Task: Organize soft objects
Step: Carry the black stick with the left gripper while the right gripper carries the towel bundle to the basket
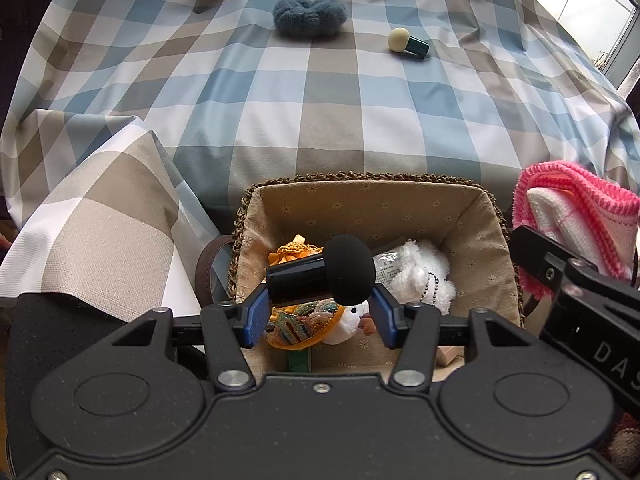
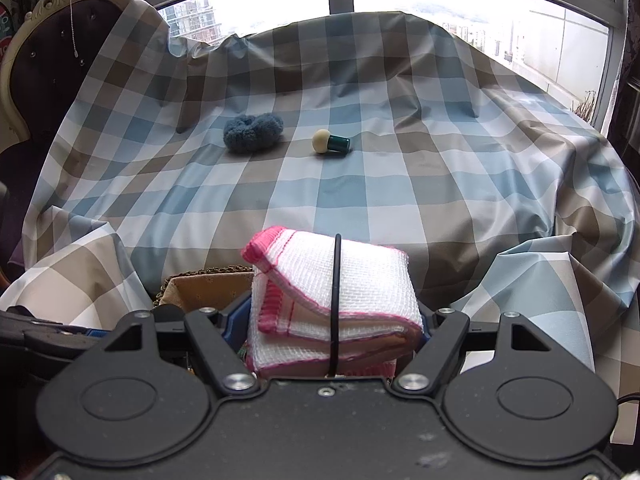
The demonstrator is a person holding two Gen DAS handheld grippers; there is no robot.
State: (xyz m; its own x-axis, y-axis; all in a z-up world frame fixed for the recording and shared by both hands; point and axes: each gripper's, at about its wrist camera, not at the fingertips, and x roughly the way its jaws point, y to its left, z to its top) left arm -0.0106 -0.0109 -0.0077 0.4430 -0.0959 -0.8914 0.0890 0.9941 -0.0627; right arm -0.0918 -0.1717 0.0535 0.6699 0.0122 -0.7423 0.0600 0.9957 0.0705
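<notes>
Pinching a black foam-headed applicator (image 1: 320, 274) by its glossy cylindrical handle, left hand-held gripper (image 1: 318, 312) over a fabric-lined woven basket (image 1: 360, 200) holding a fluffy white plush (image 1: 420, 270), a beaded band and an orange crocheted piece, partly hidden. Clamped between the right hand-held gripper (image 2: 334, 324) pads, a folded pink-edged white mesh cloth (image 2: 360, 280), pads mostly covered. Lying apart on the checked glossy cloth of the worktop (image 2: 400, 200): one fuzzy blue scrunchie (image 2: 253, 131), one cream-tipped green applicator (image 2: 330, 142).

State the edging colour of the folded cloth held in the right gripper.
Pink edging on a white mesh cloth; the right wrist view shows it best.
</notes>
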